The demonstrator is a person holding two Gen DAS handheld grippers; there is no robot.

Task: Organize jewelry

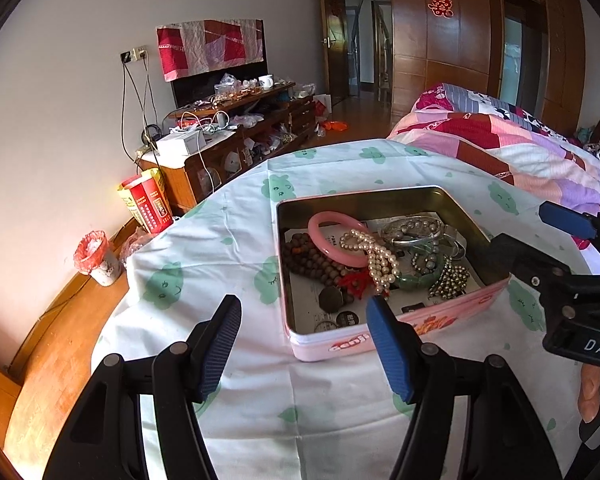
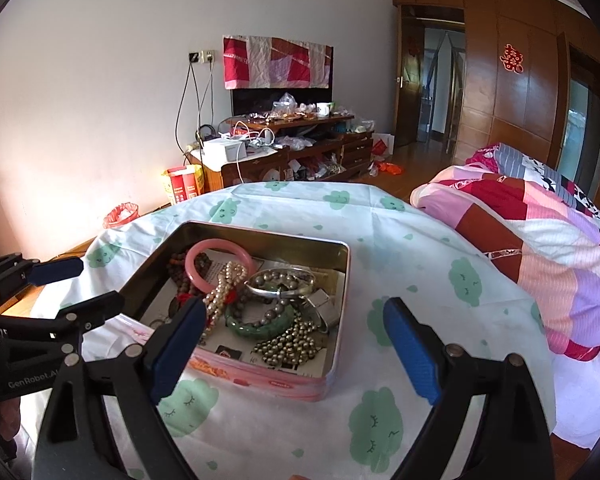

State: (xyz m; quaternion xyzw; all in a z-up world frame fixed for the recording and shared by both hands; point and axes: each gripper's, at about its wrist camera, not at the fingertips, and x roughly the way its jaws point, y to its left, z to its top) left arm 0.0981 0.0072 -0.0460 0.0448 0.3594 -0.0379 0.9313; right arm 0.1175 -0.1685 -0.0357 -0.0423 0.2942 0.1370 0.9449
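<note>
The left tool (image 1: 304,344) was held with its jaws spread wide and nothing between them, above the cloth just before the near wall of the tin (image 1: 380,196). The right tool (image 2: 296,344) was likewise spread wide and empty, its left finger overlapping the tin's near left corner. One open rectangular pink tin was set on the cloud-printed cloth of the desk (image 2: 420,240), its long axis running roughly left to right in the left wrist view. Inside were seen one pink bangle (image 1: 332,240), one green bangle (image 2: 260,326), one pearl strand (image 1: 376,260), one brown bead string (image 1: 312,264), one silver bangle (image 1: 416,232) and one cluster of metal beads (image 2: 288,346), heaped touching.
</note>
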